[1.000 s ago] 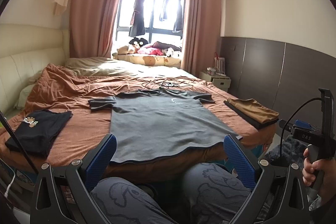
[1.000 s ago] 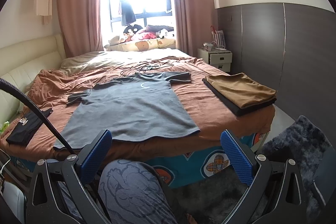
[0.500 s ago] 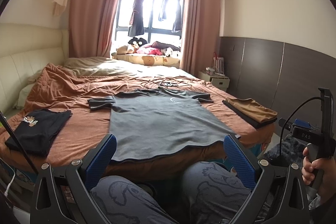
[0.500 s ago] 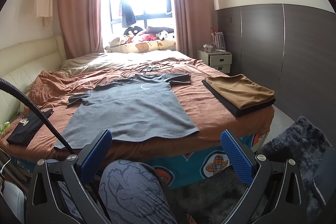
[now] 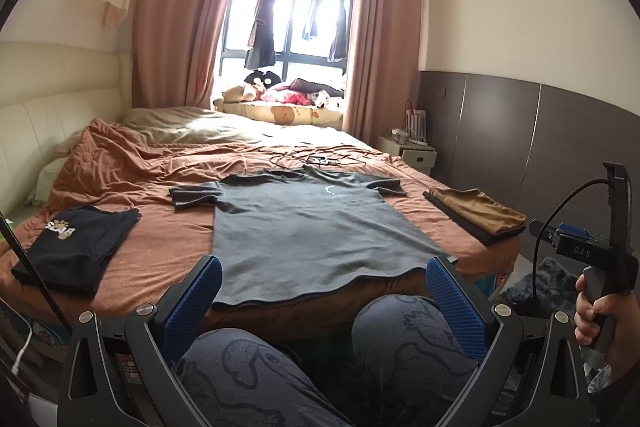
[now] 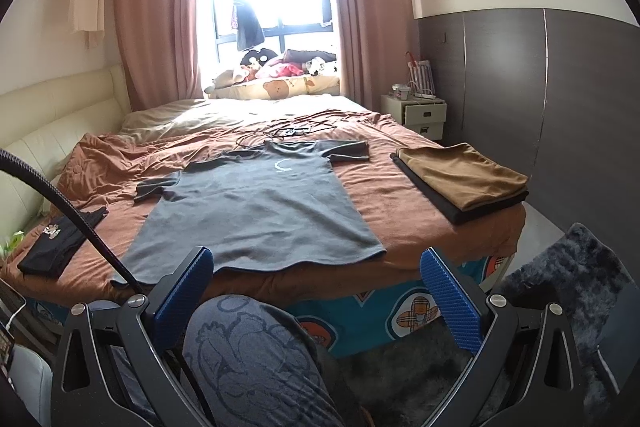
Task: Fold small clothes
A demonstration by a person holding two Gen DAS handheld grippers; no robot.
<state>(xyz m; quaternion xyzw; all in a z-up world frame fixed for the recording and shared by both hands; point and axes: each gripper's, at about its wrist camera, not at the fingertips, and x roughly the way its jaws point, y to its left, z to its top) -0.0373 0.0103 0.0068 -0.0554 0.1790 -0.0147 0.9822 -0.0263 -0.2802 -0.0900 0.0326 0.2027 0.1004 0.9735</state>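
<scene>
A dark grey T-shirt (image 5: 308,227) (image 6: 260,211) lies spread flat, front up, on the bed's orange-brown cover (image 5: 160,247), its hem at the near edge. My left gripper (image 5: 322,287) stands open with nothing between its blue pads, held back from the hem above the person's knees. My right gripper (image 6: 316,279) is open too and holds nothing, just short of the bed's edge. In the left wrist view a hand (image 5: 604,319) grips the right gripper's handle at the far right.
A black printed shirt (image 5: 76,247) (image 6: 56,243) lies on the bed's left. A folded tan and black stack (image 5: 476,215) (image 6: 460,179) sits at its right. Cables (image 6: 280,133) lie beyond the collar. A nightstand (image 6: 424,113) and a dark rug (image 6: 560,283) are to the right.
Both views have shifted slightly, so the shirt sits a little differently in the frames. The clothes have not moved and both grippers stay open.
</scene>
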